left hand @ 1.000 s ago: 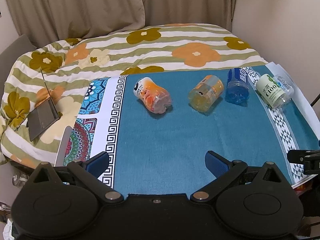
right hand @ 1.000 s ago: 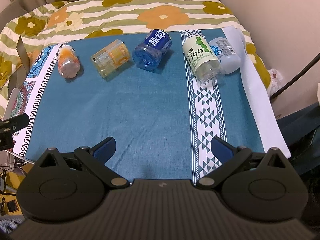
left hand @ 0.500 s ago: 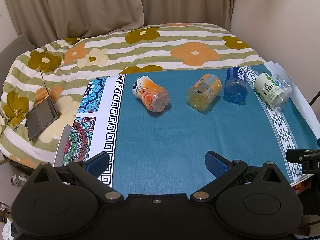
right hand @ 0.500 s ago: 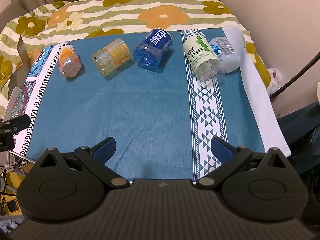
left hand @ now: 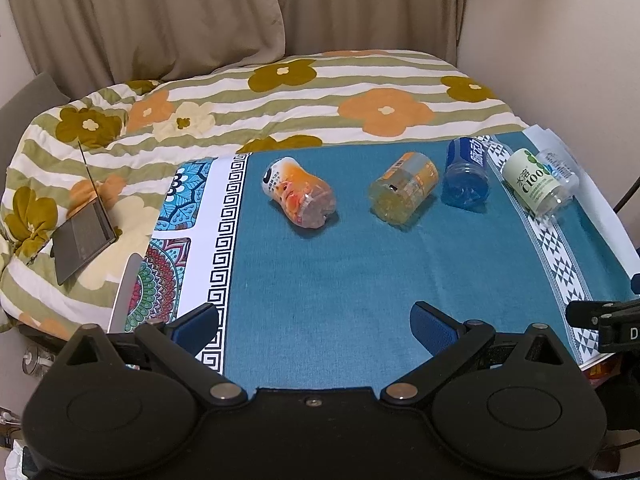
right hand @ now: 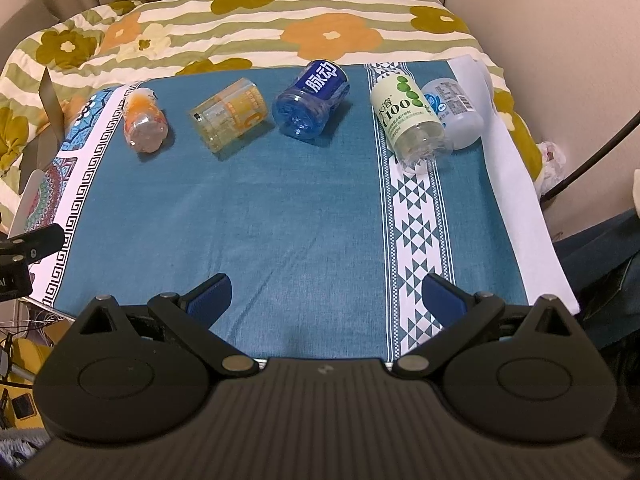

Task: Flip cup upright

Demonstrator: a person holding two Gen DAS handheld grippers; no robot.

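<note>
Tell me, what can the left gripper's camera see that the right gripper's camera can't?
Only the left wrist view shows the beige curtain behind the bed and the open laptop's keyboard on the flowered quilt.

Only the right wrist view shows the clutter on the floor at left and the dark cable against the right wall.

Both show the five cut-bottle cups lying on their sides on the blue cloth: orange, yellow, blue, green-and-white and clear. Each shows its own gripper, left and right, open and empty.
</note>
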